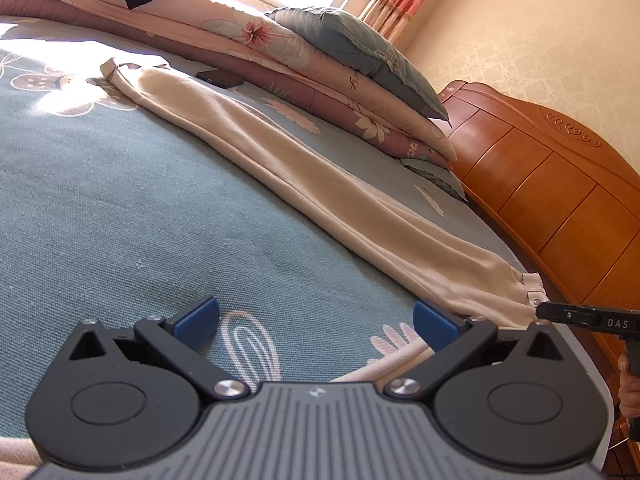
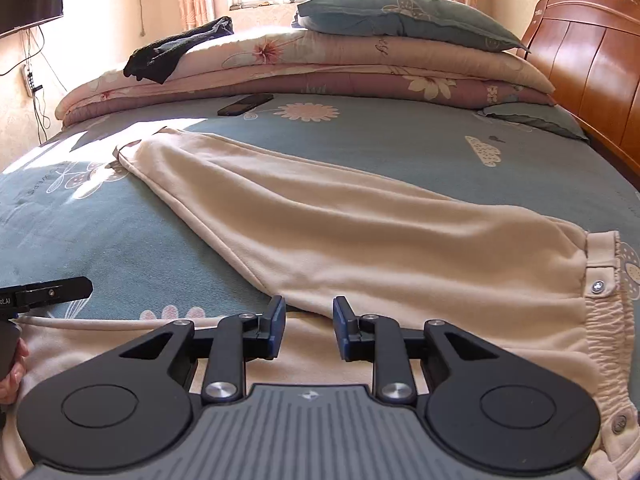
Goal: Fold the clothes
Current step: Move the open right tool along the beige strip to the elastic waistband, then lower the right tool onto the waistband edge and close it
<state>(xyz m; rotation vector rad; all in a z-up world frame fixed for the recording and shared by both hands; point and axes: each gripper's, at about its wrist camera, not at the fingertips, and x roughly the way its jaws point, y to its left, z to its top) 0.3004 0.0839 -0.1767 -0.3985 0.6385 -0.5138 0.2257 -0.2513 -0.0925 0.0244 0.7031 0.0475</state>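
Bed (image 2: 360,148): blue-green sheet with flower prints, sunlit patch at the far left corner
Trousers (image 2: 360,232): cream, soft knit — one leg lies stretched across the sheet, cuff (image 2: 128,152) at the far end toward the sunlit patch, elastic waistband (image 2: 604,320) with metal snaps at the near right edge of the right wrist view
Second leg: lies nearer, under and in front of both grippers; its cloth fills the low edge of the right wrist view
Left gripper (image 1: 316,326): jaws spread wide, nothing between the blue pads (image 1: 198,318); it hovers over bare sheet, the right pad just beside the trouser edge
Right gripper (image 2: 310,326): jaws narrowed to a small gap, pads not pressing on anything; it sits over the cream cloth near the fold where the two legs meet — whether the tips touch the fabric I cannot tell
Cross view: the right gripper's tip shows at the right edge of the left wrist view, close by the waistband; a hand is partly seen below it
Folded quilts (image 2: 320,68): floral, stacked along the far side of the bed, a grey-blue pillow (image 2: 404,16) on top
Black garment (image 2: 176,52): draped on the quilts' left end
Phone (image 2: 245,105): dark, flat on the sheet just before the quilts
Headboard (image 2: 592,64): orange-brown wood, at right
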